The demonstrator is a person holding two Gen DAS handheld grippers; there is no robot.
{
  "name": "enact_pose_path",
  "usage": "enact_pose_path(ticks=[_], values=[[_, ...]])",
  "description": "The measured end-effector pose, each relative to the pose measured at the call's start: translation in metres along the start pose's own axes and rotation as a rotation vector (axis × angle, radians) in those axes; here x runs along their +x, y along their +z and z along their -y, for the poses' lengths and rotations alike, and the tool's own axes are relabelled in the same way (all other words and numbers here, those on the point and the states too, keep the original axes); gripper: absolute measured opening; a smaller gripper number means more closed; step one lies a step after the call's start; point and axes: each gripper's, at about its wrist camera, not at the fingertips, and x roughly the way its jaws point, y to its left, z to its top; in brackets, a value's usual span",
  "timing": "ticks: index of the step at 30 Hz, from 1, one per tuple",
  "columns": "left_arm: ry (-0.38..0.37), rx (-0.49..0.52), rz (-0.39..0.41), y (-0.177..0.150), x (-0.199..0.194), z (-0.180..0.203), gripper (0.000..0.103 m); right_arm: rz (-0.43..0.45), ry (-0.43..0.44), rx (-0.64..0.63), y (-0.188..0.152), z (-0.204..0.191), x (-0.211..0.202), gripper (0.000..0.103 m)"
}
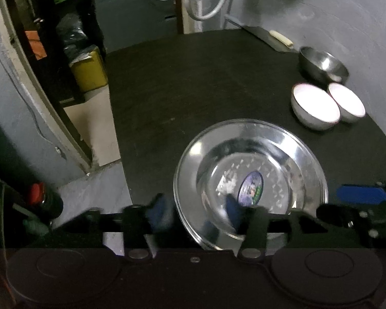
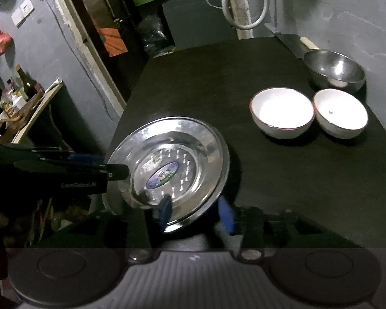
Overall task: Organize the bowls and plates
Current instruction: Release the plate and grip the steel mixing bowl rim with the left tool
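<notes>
The left gripper (image 1: 196,212) and right gripper (image 2: 194,212) both straddle the rim of the steel plate (image 2: 176,166), 1 finger inside the dish and 1 outside; whether either is clenched on it I cannot tell. The plate sits tilted at the near left corner of the desk (image 2: 283,180), its edge apparently overhanging. A slick rim could slip out and drop to the floor if either grip is loose. Well apart, 2 white bowls (image 2: 281,112) touch, with a steel bowl (image 2: 334,69) behind, so a careless swing could knock them.
</notes>
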Motion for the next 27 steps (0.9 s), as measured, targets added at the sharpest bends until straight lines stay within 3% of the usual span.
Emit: enact_pose_path(ticks=[2, 4, 5, 13, 18, 27], values=[[0.006, -0.016, 0.029, 0.003, -0.003, 0.001, 0.084, 0.017, 0.001, 0.014, 0.000, 0.006, -0.005, 0.071], [0.006, -0.027, 0.066, 0.008, -0.004, 0.003, 0.098, 0.045, -0.003, 0.039, 0.000, 0.015, -0.011, 0.097], [0.010, -0.034, 0.088, 0.011, -0.005, 0.005, 0.102, 0.061, -0.006, 0.054, 0.000, 0.020, -0.014, 0.101], [0.001, -0.107, 0.203, 0.057, 0.011, 0.030, 0.102, 0.178, -0.089, 0.144, 0.016, 0.072, -0.031, 0.103], [-0.048, -0.133, 0.268, 0.107, 0.035, 0.063, 0.102, 0.301, -0.156, 0.246, 0.044, 0.116, -0.030, 0.103], [-0.138, -0.018, 0.238, 0.195, 0.111, 0.146, 0.102, 0.380, -0.210, 0.398, 0.086, 0.188, 0.014, 0.101]])
